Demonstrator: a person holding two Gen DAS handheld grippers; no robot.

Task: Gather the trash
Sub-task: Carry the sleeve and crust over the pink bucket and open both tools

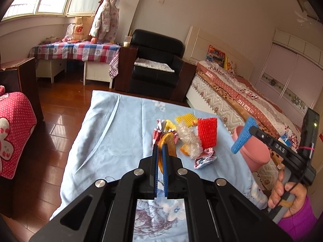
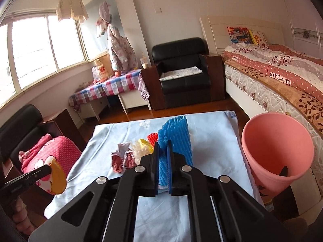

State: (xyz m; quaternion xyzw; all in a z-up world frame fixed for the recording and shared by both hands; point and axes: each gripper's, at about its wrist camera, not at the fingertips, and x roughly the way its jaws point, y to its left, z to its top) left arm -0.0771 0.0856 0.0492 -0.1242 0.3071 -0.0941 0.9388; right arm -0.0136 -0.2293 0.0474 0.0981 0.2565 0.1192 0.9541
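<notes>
— Where is the trash?

— A heap of scraps (image 1: 187, 139) lies mid-frame in the left wrist view, on the light blue cloth (image 1: 113, 133): a red foam net (image 1: 207, 133), a yellow foam net (image 1: 186, 119), crumpled clear plastic (image 1: 188, 139) and balled printed wrappers (image 1: 203, 158). Two pieces are already off the cloth.

— Held by what?

— The left gripper (image 1: 160, 148), lower centre, has its blue pads nearly together on an orange peel-like scrap (image 1: 168, 143), just at the near edge of the heap. In the right wrist view the same scrap (image 2: 57, 178) hangs at lower left, clear of the cloth.

— And the other tool?

— The right gripper (image 2: 164, 146) is clamped on a blue foam net (image 2: 175, 141), which stands upright between its fingers, centre frame.

— The bin?

— A pink bin (image 2: 276, 147) tilts at the right of the frame, beside the cloth's edge, with something dark inside. From the left wrist view, the blue net (image 1: 245, 135) hangs in front of its rim.

— Surroundings?

— A black armchair (image 1: 157, 64) upper centre, a bed (image 1: 252, 100) at right.
</notes>
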